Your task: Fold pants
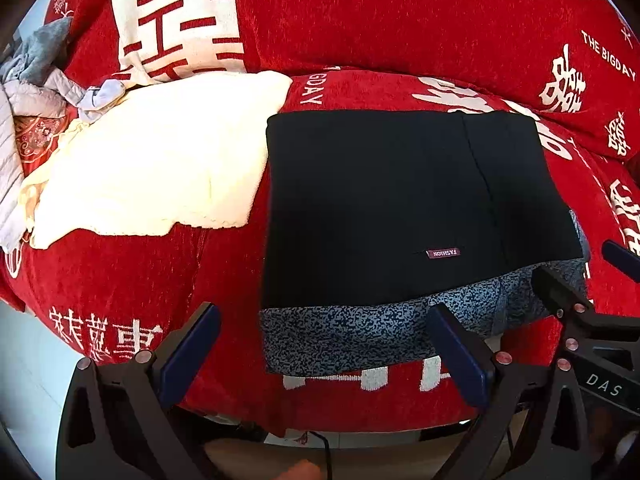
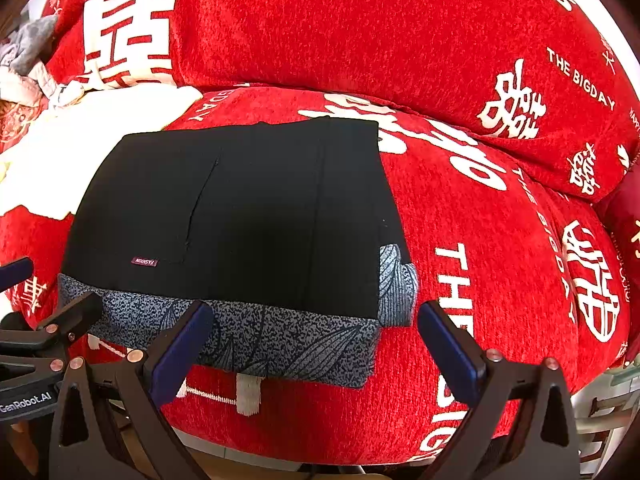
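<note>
The black pants (image 1: pixel 400 200) lie folded into a flat rectangle on the red sofa seat, a small "FASHION" label (image 1: pixel 443 253) near their front edge. They rest on a blue-grey patterned folded cloth (image 2: pixel 280 340) that sticks out at the front. My left gripper (image 1: pixel 324 354) hovers open at the front left corner of the stack, holding nothing. Beside it, my right gripper (image 2: pixel 316 348) is open in front of the stack's right half, its blue pads (image 2: pixel 452 348) empty. Both sit just short of the sofa's front edge.
A cream blanket (image 1: pixel 160 160) lies on the seat left of the pants. Grey and white clothes (image 1: pixel 36 64) are piled at the far left. The red back cushion (image 2: pixel 360 40) with white characters rises behind. Pale floor (image 1: pixel 24 360) shows below the seat.
</note>
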`<state>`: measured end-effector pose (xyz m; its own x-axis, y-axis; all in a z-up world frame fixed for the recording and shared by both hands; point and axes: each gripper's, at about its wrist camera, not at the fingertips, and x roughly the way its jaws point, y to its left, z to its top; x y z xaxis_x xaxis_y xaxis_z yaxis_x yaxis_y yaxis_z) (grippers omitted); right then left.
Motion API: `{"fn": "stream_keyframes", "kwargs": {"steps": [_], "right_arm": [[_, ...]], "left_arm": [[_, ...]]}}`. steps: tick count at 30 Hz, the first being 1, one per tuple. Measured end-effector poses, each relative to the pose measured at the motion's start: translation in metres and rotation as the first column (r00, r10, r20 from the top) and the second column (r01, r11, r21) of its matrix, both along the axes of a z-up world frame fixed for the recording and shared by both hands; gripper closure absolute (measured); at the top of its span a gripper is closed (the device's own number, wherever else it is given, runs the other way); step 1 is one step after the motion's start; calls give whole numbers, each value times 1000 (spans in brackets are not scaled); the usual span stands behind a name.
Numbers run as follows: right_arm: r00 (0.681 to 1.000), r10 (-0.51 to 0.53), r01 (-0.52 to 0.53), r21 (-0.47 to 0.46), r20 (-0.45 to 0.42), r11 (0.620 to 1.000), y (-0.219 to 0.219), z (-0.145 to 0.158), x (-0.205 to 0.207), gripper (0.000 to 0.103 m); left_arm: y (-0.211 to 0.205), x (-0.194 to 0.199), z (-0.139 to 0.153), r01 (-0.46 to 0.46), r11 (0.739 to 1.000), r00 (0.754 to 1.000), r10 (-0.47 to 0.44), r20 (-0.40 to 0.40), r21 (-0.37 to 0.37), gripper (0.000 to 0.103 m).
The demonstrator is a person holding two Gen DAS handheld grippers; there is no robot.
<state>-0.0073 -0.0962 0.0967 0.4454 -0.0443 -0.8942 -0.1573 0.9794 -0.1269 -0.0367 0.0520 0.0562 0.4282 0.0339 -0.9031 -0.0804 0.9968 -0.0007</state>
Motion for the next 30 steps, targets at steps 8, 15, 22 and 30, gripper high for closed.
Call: {"fn": "stream_keyframes", "kwargs": {"steps": [8, 15, 22, 30], "right_arm": [[1000, 5, -5, -6, 3, 1000, 2, 1, 0, 1], [1000, 9, -9, -9, 7, 1000, 4, 3, 1, 1], [1000, 14, -14, -10, 11, 1000, 4, 5, 2, 1], [1000, 18, -18, -11, 13, 1000, 5, 6, 3, 1]], "left_arm": [[-1, -1, 2, 14, 1000, 1000, -15, 13, 11, 0], [0, -1, 3, 17, 1000, 1000, -17, 12, -4, 0], [1, 1, 3, 18, 1000, 1000, -18, 11, -8, 0], [1, 2, 2, 20, 1000, 1000, -20, 5, -10, 0]]}}
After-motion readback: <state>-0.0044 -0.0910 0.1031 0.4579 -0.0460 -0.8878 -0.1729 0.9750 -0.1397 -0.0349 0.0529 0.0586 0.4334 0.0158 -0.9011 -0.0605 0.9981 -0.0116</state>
